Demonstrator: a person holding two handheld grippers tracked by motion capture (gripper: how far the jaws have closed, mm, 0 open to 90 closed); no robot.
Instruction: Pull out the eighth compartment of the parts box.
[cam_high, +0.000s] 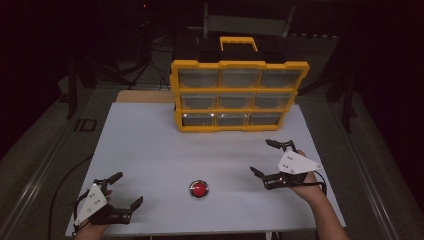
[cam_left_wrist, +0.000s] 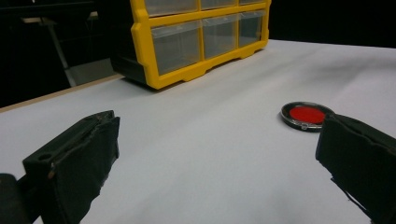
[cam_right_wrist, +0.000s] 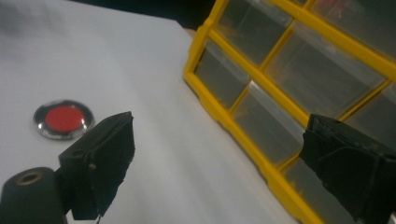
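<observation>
The high view looks forward and down over the whole white counter (cam_high: 150, 150). Each claw view sits low and close above that surface, looking out between its own jaws. All three share the yellow drawer organizer (cam_high: 239, 95) and the red disc (cam_high: 199, 189)

Left gripper (cam_high: 126, 190) agape; right gripper (cam_high: 263, 157) agape

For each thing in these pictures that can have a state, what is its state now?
left gripper: open, holding nothing, low at the near left of the table.
right gripper: open, holding nothing, facing the cabinet.
yellow drawer cabinet: upright, all visible drawers closed.
red disc: lying flat on the white table, touched by neither gripper.
</observation>
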